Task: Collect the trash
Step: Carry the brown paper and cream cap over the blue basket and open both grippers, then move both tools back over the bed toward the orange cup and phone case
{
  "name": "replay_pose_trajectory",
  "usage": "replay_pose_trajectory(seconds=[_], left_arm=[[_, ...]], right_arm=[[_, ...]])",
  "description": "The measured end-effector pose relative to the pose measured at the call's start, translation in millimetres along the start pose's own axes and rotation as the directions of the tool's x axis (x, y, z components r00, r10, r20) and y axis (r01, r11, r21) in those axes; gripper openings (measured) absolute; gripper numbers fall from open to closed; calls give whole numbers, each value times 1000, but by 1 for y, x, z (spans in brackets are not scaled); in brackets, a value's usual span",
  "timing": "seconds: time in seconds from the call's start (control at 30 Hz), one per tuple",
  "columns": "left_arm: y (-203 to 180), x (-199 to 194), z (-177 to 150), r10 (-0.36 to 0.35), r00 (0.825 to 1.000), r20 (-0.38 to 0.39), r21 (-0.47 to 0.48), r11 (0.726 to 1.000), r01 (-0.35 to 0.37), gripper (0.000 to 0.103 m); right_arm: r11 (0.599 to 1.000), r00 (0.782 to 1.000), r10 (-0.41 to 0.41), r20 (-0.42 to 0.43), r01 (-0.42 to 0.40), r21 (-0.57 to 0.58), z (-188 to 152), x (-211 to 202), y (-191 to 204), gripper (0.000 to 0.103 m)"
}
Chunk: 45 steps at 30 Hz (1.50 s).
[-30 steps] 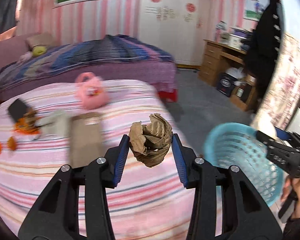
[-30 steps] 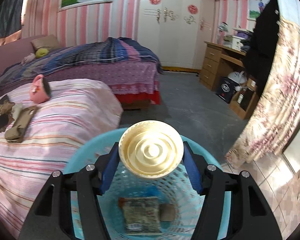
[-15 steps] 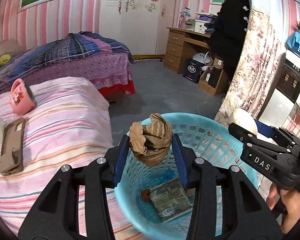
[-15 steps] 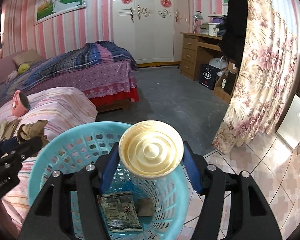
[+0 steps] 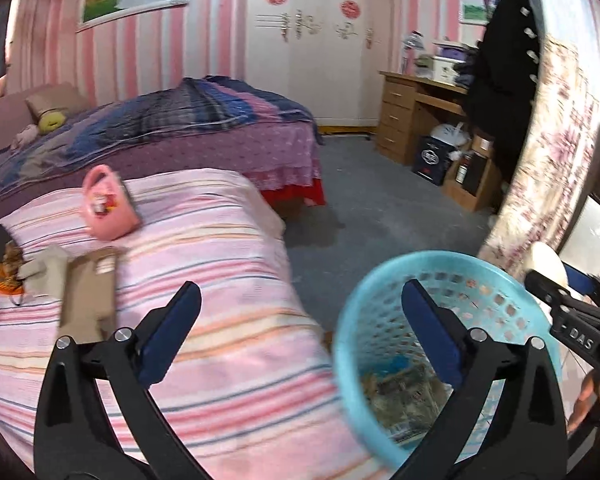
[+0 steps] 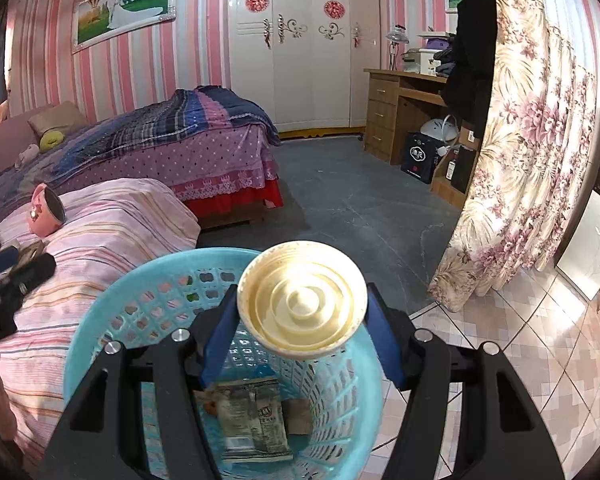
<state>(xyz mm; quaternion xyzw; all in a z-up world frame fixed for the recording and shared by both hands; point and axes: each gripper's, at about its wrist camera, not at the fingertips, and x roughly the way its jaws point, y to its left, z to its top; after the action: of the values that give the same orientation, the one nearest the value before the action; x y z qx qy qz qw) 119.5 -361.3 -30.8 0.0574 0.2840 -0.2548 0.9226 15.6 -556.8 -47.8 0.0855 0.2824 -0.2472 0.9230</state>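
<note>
My left gripper point(image 5: 300, 330) is open and empty, held over the edge of the pink striped bed point(image 5: 220, 264), with the light blue basket point(image 5: 380, 288) at its right. My right gripper point(image 6: 302, 332) is shut on a cream paper cup point(image 6: 302, 304), held above the blue basket point(image 6: 112, 320). A crumpled wrapper point(image 6: 252, 420) and other trash lie in the basket's bottom. The right gripper with the cup point(image 5: 548, 260) shows at the right edge of the left wrist view. More litter point(image 5: 88, 292) lies on the bed at the left.
A pink mug point(image 5: 108, 208) lies on the striped bed. A second bed with a plaid blanket point(image 6: 188, 128) stands behind. A wooden desk point(image 6: 400, 112) and a floral curtain point(image 6: 532, 160) are at the right. Grey floor point(image 6: 360, 208) lies between.
My left gripper opened; the crumpled brown paper is gone from its jaws. It swung back left toward the bed. The right gripper still holds the cup above the basket.
</note>
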Motion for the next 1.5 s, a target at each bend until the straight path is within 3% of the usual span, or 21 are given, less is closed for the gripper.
replay_pose_trajectory(seconds=[0.23, 0.3, 0.43, 0.5, 0.67, 0.93, 1.13, 1.3, 1.5], left_arm=[[41, -11, 3, 62, 998, 11, -42, 997, -61, 97], [51, -16, 2, 76, 997, 13, -47, 996, -76, 97], [68, -27, -1, 110, 994, 26, -45, 993, -109, 97], [78, -33, -2, 118, 993, 29, -60, 991, -116, 97], [100, -49, -4, 158, 987, 40, -64, 986, -155, 97], [147, -80, -4, 227, 973, 40, -101, 970, -222, 97], [191, -102, -6, 303, 952, 42, -125, 947, -296, 97], [234, -121, -16, 353, 935, 41, -198, 920, -339, 98], [284, -129, -39, 379, 925, 1, -278, 889, -364, 97]], right_arm=[[999, 1000, 25, 6, -25, -37, 4, -1, 20, 62], [999, 999, 32, 13, -32, -33, 6, -3, 24, 73], [999, 999, 25, 34, -23, -40, 7, -7, 37, 81], [999, 999, 18, 43, -17, -43, 9, -9, 44, 90], [997, 999, 21, 47, -17, -81, 13, -11, 71, 95], [993, 994, 80, 73, -73, -94, 18, -22, 120, 96], [986, 989, 130, 70, -122, -113, 18, -26, 154, 97], [975, 984, 169, 60, -158, -155, 16, -29, 185, 97], [961, 978, 202, 40, -191, -200, 8, -30, 213, 97]])
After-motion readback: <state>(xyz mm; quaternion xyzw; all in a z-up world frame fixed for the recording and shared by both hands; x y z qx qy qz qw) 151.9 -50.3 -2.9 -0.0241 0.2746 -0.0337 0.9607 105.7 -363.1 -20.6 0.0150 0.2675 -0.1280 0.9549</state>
